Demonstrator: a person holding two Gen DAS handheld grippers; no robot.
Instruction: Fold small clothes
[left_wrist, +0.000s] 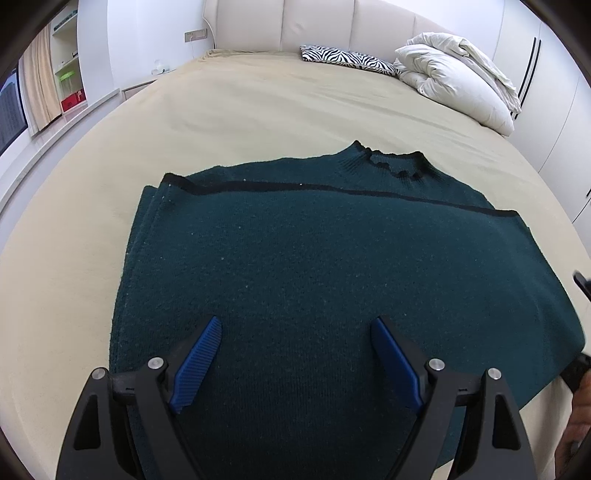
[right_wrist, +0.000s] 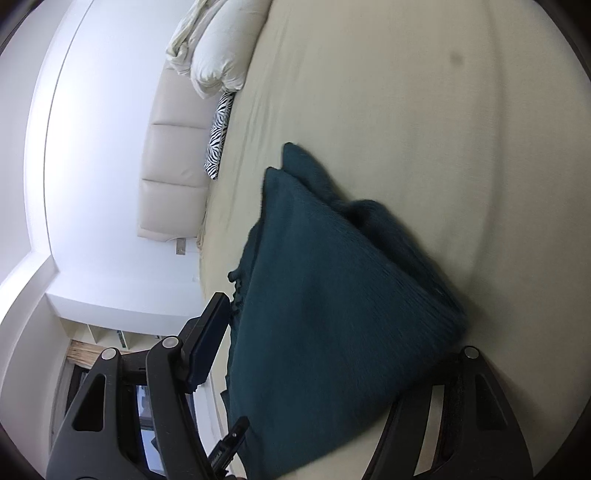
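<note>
Teal knit fills both views: the sweater lies on the beige bed sheet, collar up at one o'clock in the left wrist view, hem running off toward six, a black stripe crossing the chest from nine to three; the left edge looks already doubled over, so my read is a fold partly done; the left gripper hangs right over the lower body of the garment, blue pads well apart, nothing pinched between them, cloth simply lying beneath; the right gripper is the busy one, its view rolled on its side and blurred; a bunch of the sweater sits in its mouth, rising toward twelve o'clock, one finger showing at nine o'clock just clear of the cloth, the other hidden beneath the fabric at four, so whether it truly clamps the knit I cannot tell; the relation that matters: the garment's long axis runs collar to hem, twelve to six from the left gripper, and the right-hand side still has to come across that axis toward nine; the right hand is nearer that edge, the left better placed to pin the middle; a white duvet and zebra pillow sit well apart at the headboard.
</note>
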